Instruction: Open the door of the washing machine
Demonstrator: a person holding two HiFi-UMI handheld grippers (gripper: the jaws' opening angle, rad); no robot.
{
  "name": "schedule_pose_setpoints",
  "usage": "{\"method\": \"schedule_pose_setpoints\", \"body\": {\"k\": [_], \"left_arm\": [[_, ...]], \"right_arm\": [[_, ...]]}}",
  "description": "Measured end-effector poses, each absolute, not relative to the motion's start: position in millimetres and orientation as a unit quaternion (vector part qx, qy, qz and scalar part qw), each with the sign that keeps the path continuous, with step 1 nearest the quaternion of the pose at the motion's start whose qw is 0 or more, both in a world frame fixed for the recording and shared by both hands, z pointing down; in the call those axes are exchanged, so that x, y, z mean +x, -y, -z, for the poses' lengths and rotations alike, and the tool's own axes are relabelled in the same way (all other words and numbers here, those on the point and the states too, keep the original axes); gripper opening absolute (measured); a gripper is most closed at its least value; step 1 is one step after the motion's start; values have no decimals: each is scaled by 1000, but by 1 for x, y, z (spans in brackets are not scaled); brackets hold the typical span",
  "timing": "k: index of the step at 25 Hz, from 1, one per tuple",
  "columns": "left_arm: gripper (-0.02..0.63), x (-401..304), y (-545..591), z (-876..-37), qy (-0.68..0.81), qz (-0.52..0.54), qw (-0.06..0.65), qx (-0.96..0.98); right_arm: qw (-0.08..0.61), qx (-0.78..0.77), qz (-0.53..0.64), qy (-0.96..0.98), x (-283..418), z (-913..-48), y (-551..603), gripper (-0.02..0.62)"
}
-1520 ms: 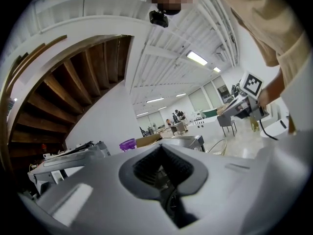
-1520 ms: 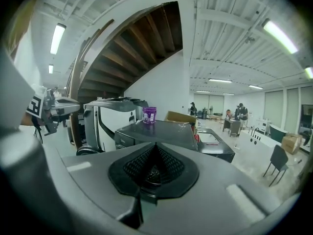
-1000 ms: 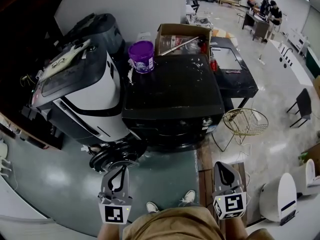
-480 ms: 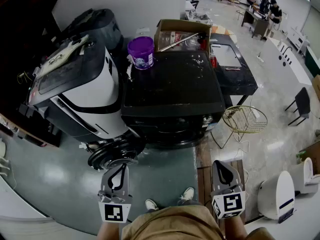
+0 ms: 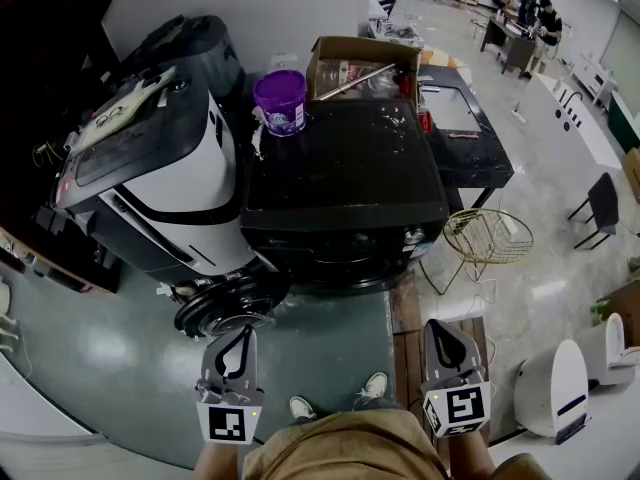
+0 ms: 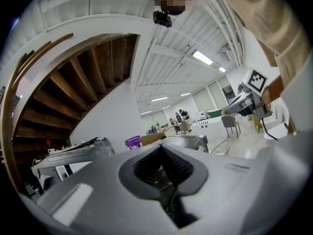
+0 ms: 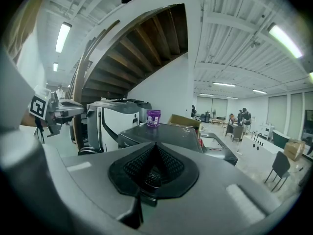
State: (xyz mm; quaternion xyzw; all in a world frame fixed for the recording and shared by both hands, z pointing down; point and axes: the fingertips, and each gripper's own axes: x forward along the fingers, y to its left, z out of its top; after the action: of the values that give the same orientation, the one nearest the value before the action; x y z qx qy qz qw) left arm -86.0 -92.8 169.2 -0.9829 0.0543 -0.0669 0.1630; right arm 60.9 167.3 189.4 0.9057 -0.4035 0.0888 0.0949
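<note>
The black front-loading washing machine [image 5: 345, 183] stands in the middle of the head view, a short way ahead of me. At its front left corner a round dark door with a shiny rim [image 5: 225, 303] sits low, seemingly swung outward. My left gripper [image 5: 243, 334] hangs just in front of that door, shut and empty. My right gripper [image 5: 444, 328] is level with it off the machine's right front corner, shut with nothing between its pads. In the right gripper view the machine's top [image 7: 166, 131] lies ahead, beyond the shut jaws.
A tilted white-and-black machine [image 5: 150, 178] leans at the left. A purple bucket [image 5: 280, 100] and a cardboard box [image 5: 362, 68] sit at the washer's back. A wire basket [image 5: 487, 236] and a black table [image 5: 465, 133] stand to the right. People sit far off [image 5: 525, 13].
Both grippers keep their place and stay shut. Only the head view has drifted slightly.
</note>
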Motion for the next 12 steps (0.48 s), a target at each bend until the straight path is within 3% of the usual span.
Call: {"method": "schedule_pose_setpoints", "body": {"k": [12], "left_arm": [[60, -97, 89, -171, -57, 71, 165, -982]], "right_arm": [[96, 904, -91, 406, 51, -191, -169, 3]]}}
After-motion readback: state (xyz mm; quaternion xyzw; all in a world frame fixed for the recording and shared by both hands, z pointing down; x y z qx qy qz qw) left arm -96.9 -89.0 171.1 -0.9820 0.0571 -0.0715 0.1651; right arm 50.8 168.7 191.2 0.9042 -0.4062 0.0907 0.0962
